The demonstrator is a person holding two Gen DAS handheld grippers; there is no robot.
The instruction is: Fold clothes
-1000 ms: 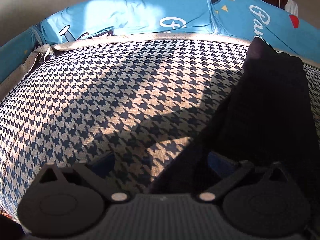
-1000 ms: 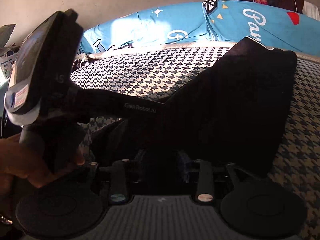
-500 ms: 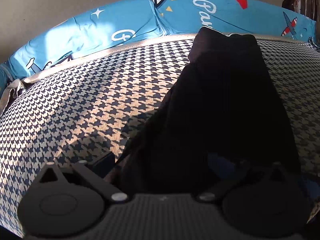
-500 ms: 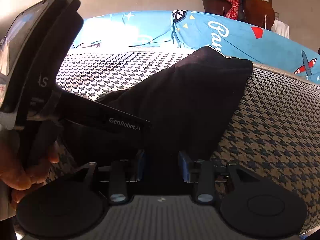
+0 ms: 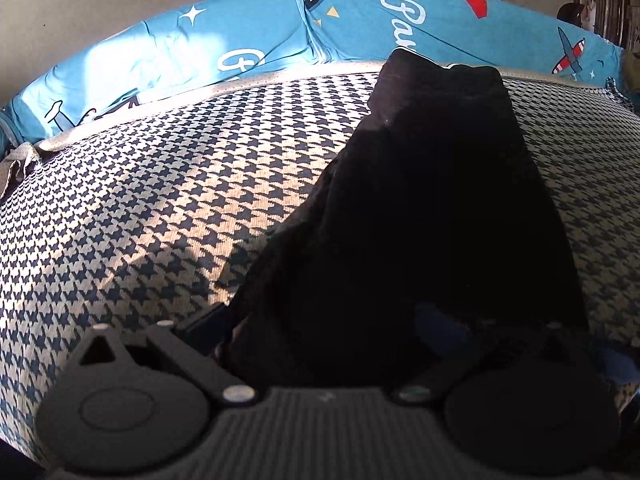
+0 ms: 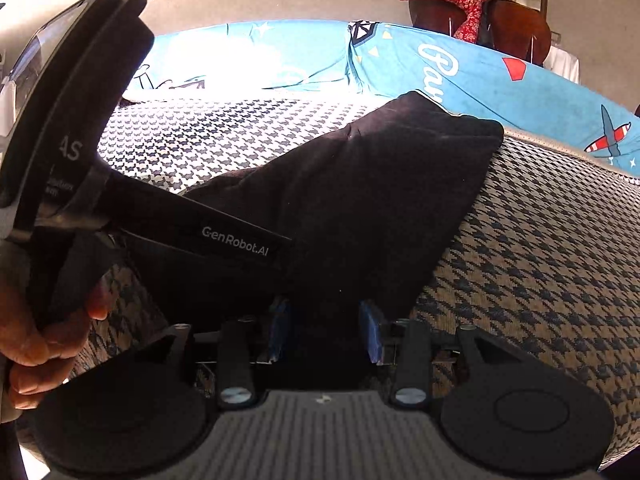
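Left wrist view. Item: black garment, lying lengthwise on the houndstooth cover, its far end near the blue printed bedding. The near end rises over the left gripper. The fingers are spread wide, the left one beside the cloth and the right one dimly seen under it. Whether any fabric is actually held, I cannot tell.

Right wrist view. Item: the same black garment, a long band running from the bedding edge toward the camera. The near end sits between the blue pads of the right gripper, which stand somewhat apart with dark cloth filling the gap; a pinch seems likely. The left tool's body, held in a hand, crosses the garment's near left part.

Progress, judged: the garment looks narrowed into a strip, so lengthwise folds seem done. Remaining: bringing the near end over toward the far end, then flattening.
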